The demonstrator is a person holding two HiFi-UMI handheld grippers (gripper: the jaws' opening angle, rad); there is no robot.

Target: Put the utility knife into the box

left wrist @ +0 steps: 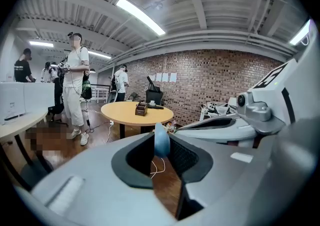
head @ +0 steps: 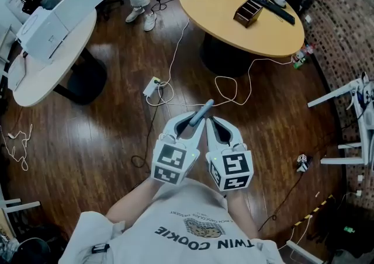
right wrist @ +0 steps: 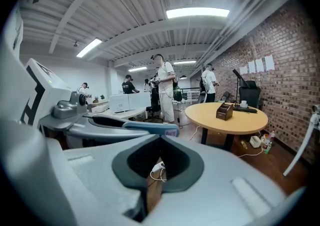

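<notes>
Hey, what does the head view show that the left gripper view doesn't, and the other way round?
Only the head view: the black-and-white marker cube on the left gripper, and the person's printed grey T-shirt. Only the left gripper view: the long ceiling strip light. Both: the blue-grey utility knife clamped in the left gripper's jaws, the round light-wood table and the brown wooden box standing on it.

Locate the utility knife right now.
Head view, centre: the utility knife is pinched in the left claw, tip pointing forward over the wood floor, right claw beside it. The box sits ahead on the round table.
</notes>
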